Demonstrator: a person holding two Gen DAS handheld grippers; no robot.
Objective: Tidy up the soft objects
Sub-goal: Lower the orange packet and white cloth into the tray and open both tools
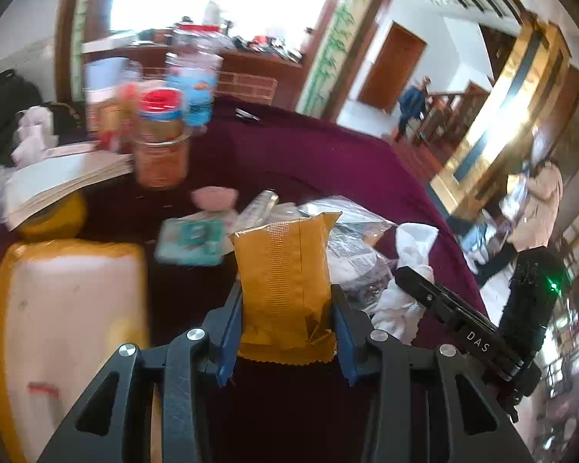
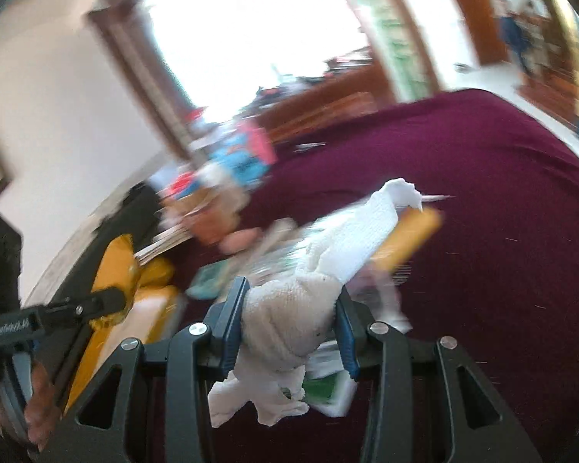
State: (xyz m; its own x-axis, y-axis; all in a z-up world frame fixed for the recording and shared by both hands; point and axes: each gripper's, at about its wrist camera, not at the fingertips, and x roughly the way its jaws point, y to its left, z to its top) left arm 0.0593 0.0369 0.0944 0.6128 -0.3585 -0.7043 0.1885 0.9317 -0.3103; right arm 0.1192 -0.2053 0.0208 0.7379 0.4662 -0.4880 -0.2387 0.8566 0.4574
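In the left wrist view, my left gripper [image 1: 285,293] is shut on a gold-yellow snack packet [image 1: 285,254], which stands upright between the blue pads above the maroon tablecloth [image 1: 308,154]. In the right wrist view, my right gripper [image 2: 291,293] is shut on a bunched white cloth [image 2: 289,320]; its loose ends hang below and stick out ahead. From the left wrist view the same white cloth [image 1: 409,254] shows at the right, with the other gripper's black body [image 1: 471,335] beside it. The right wrist view is blurred.
A yellow-rimmed plastic container [image 1: 69,308] lies at the left. Jars [image 1: 160,142], a paper stack [image 1: 58,181], a teal wipes pack [image 1: 191,239] and crumpled plastic bags [image 1: 351,239] sit behind. A blurred orange packet [image 2: 409,239] lies past the cloth. People stand far off.
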